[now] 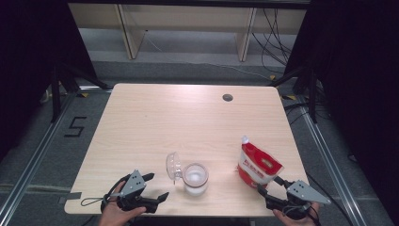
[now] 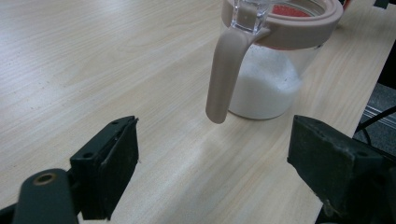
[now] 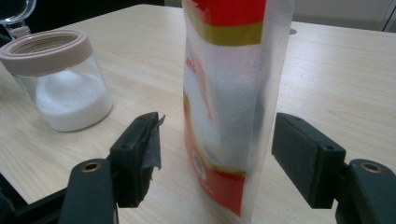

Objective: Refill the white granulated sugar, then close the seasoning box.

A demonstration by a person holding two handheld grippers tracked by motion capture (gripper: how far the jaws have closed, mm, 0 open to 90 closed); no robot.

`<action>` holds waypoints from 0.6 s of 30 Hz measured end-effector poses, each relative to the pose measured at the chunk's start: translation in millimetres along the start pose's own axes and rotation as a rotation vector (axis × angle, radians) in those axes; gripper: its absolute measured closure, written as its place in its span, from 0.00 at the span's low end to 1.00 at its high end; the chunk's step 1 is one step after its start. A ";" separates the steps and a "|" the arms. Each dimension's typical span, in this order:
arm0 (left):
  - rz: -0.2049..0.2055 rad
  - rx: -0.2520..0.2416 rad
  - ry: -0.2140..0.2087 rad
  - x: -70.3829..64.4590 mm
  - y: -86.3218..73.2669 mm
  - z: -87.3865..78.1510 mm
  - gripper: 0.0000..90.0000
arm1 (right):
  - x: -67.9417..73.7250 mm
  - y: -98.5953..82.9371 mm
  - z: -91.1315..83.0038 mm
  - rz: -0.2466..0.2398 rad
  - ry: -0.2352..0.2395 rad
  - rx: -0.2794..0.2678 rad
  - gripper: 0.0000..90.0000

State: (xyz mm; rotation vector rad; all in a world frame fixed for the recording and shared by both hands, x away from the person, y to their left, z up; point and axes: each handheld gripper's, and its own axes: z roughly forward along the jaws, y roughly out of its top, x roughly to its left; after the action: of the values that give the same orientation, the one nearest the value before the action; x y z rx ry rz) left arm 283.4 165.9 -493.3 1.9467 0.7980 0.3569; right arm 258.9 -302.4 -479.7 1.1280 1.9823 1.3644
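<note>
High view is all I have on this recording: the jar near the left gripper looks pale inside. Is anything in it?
Observer: Yes, the jar holds white granules, filling roughly its lower half.
Operator: Is its lid shut?
Observer: No. In the right gripper view the mouth is open, and the clear lid is swung back on its hinge.
Operator: Has the right gripper taken the pouch?
Observer: Not yet. The right gripper has its jaws open on either side of the upright red and clear pouch, with gaps on both sides.
Operator: And the left gripper?
Observer: The left gripper is open, short of the jar's beige latch.
</note>
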 end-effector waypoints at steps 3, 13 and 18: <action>-0.003 -0.002 -0.005 -0.2 -0.7 0.4 0.18 | 2.8 -1.2 -1.9 0.009 -0.011 0.006 0.36; 0.002 -0.007 -0.005 1.1 0.3 -0.3 0.18 | 0.7 -1.9 -2.2 -0.031 -0.019 0.015 0.36; 0.008 0.002 -0.006 0.4 1.3 -1.7 0.18 | 4.5 -1.8 -3.2 -0.001 -0.021 0.035 0.36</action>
State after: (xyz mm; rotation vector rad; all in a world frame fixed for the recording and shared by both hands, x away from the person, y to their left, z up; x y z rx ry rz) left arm 283.3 166.9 -491.3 1.9523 0.7874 0.3557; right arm 253.4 -300.6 -479.9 1.1521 1.9990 1.3163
